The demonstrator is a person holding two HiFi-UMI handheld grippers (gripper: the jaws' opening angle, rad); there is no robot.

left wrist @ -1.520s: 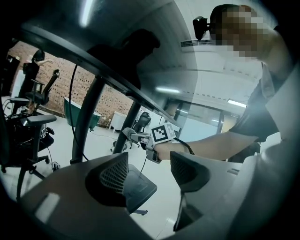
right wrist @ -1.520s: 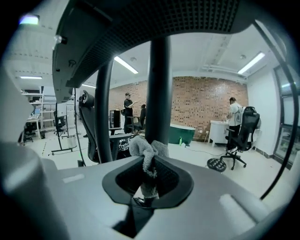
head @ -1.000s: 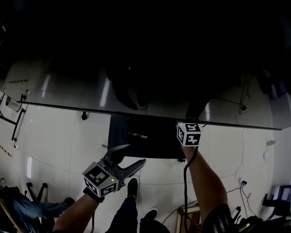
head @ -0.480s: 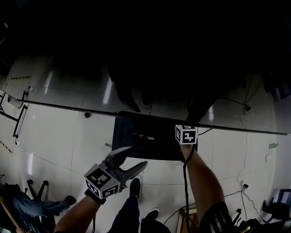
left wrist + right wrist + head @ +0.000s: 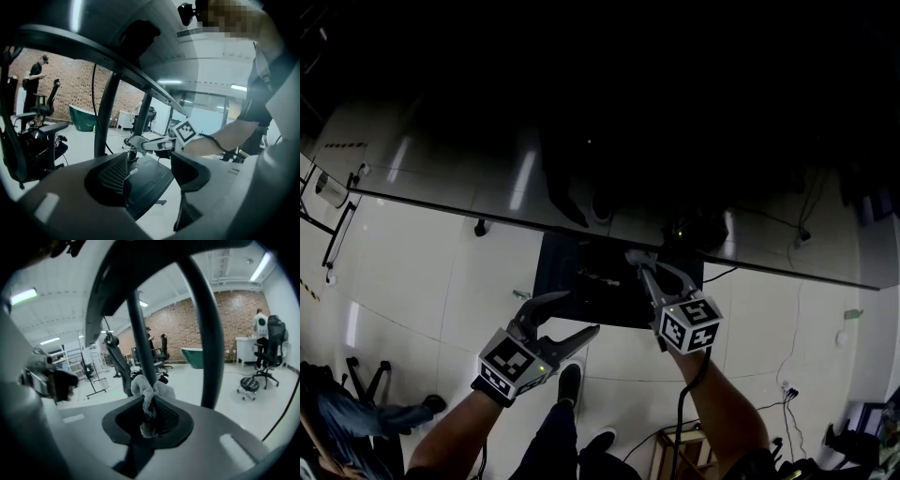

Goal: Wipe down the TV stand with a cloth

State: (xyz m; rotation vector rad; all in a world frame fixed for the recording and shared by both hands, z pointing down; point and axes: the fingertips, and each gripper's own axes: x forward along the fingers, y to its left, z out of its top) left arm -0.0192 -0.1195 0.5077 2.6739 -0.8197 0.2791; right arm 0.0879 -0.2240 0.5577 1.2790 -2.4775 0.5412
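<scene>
Dim, underexposed head view; brighter gripper views
The head view's upper half sinks into black; long white ceiling strip lights [image 5: 261, 266] streak the glossy pale floor [image 5: 403, 281]; gripper views bend toward black fisheye rims

The left grey hand-held gripper [image 5: 581, 315] has its jaws apart; the right grey hand-held gripper [image 5: 636, 259] clamps a pale mesh cloth [image 5: 149, 391].

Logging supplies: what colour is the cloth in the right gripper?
Pale grey cloth, seen best in the right gripper view.

Brick wall [image 5: 234, 319], glossy white floor [image 5: 225, 392], office chairs [image 5: 275, 341], green tub [image 5: 193, 356], ceiling strip lights [image 5: 262, 263].
</scene>
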